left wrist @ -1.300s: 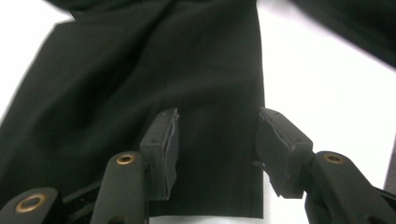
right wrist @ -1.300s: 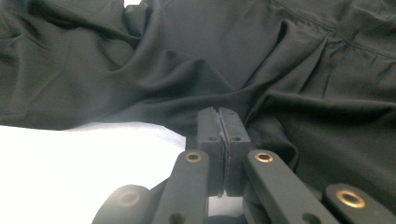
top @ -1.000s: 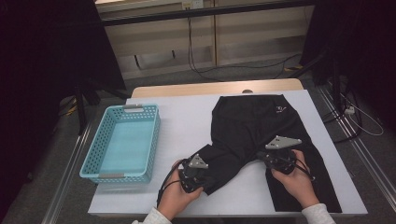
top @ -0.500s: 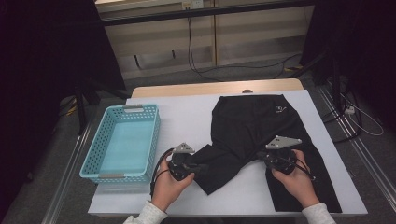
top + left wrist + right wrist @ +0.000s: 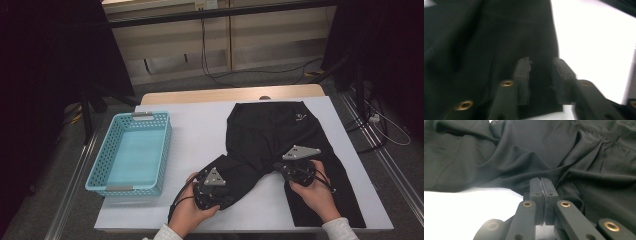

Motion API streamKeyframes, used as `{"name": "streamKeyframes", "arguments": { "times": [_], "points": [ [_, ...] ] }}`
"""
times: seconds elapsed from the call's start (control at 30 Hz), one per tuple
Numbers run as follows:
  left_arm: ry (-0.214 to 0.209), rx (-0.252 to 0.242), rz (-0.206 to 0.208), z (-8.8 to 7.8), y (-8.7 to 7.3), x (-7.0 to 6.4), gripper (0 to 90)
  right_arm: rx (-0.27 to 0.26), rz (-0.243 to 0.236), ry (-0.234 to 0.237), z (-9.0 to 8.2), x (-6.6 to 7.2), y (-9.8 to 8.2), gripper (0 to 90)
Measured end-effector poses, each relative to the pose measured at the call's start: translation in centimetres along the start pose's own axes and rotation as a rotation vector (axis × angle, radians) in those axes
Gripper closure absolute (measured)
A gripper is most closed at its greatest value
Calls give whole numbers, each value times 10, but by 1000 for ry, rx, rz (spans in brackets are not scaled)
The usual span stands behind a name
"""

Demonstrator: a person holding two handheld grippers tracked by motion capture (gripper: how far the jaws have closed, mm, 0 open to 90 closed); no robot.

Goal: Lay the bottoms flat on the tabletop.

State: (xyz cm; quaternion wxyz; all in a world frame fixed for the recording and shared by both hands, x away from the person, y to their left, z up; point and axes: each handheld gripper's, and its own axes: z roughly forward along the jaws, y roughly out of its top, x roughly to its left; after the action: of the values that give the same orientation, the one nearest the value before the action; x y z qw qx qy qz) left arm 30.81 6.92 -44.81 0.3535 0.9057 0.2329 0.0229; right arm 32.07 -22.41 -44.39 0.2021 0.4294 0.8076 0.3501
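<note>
Black trousers (image 5: 272,145) flat on white table (image 5: 200,125), mid-fold.
Right gripper (image 5: 541,185) pinches fabric at inner leg edge; left gripper (image 5: 539,67), jaws just opening, straddles left leg hem ungripped. Next, probably: regrip hem.

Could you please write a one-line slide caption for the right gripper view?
Right gripper, jaws shut on a fold of the black trousers on the white table.
</note>
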Motion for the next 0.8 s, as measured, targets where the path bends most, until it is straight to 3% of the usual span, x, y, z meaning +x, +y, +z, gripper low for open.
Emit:
{"name": "streamKeyframes", "arguments": {
  "times": [0.07,0.1,0.13,0.3,0.33,0.37,0.43,0.57,0.6,0.67,0.77,0.8],
  "points": [
    [16,-3,1,1,1,-2,804,1,0,-1,0,0,0,892],
    [-19,6,-39,2,2,-1,864,5,-2,1,1,1,0,892],
    [-17,5,-52,2,2,-1,893,6,-4,0,2,1,0,892],
    [-40,30,-66,1,6,0,900,4,-12,-1,2,2,0,892],
    [-52,7,-103,-4,7,5,900,4,-12,2,2,1,0,892],
    [-52,7,-103,-4,7,5,900,4,-12,2,2,1,0,892],
    [-49,-48,-154,-15,10,15,900,4,-7,4,1,0,-1,893],
    [-17,-131,-219,-31,12,33,900,5,-9,3,1,-1,-1,893],
    [16,-167,-258,-36,12,44,900,4,-9,5,1,-2,-1,894],
    [61,-201,-288,-41,12,53,900,2,-8,2,-1,-3,0,894],
    [88,-217,-316,-43,12,61,900,4,-7,2,-2,-4,0,894],
    [125,-211,-318,-43,11,67,900,5,-5,5,-3,-4,0,895]
  ]
}}
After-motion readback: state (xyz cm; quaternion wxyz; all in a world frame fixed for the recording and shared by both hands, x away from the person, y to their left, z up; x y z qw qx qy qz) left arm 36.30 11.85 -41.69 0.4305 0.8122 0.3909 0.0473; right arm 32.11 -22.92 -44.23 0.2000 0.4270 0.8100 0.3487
